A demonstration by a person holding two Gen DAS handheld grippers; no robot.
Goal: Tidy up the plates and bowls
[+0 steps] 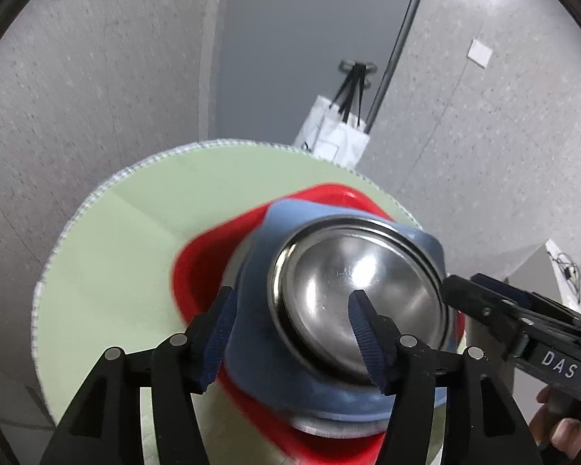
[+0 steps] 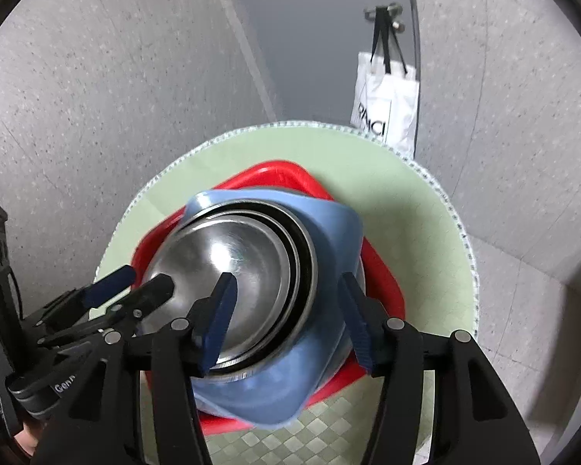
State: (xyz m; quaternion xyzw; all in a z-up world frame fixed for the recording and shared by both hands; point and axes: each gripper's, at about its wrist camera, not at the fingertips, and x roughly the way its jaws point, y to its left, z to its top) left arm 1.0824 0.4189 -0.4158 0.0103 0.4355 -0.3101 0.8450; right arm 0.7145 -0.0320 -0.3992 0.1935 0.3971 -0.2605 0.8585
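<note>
My left gripper and right gripper both have jaws about half open, straddling opposite rims and gripping nothing, over slick, stiff steel bowls nested in blue and red plates on the counter, so I'd pinch rims.

A round table under a pale green cloth carries one thing directly — a red square dish holding the stack.

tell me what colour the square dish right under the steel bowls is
Light blue dish, sitting in a red one; clearest in the right wrist view.
</note>
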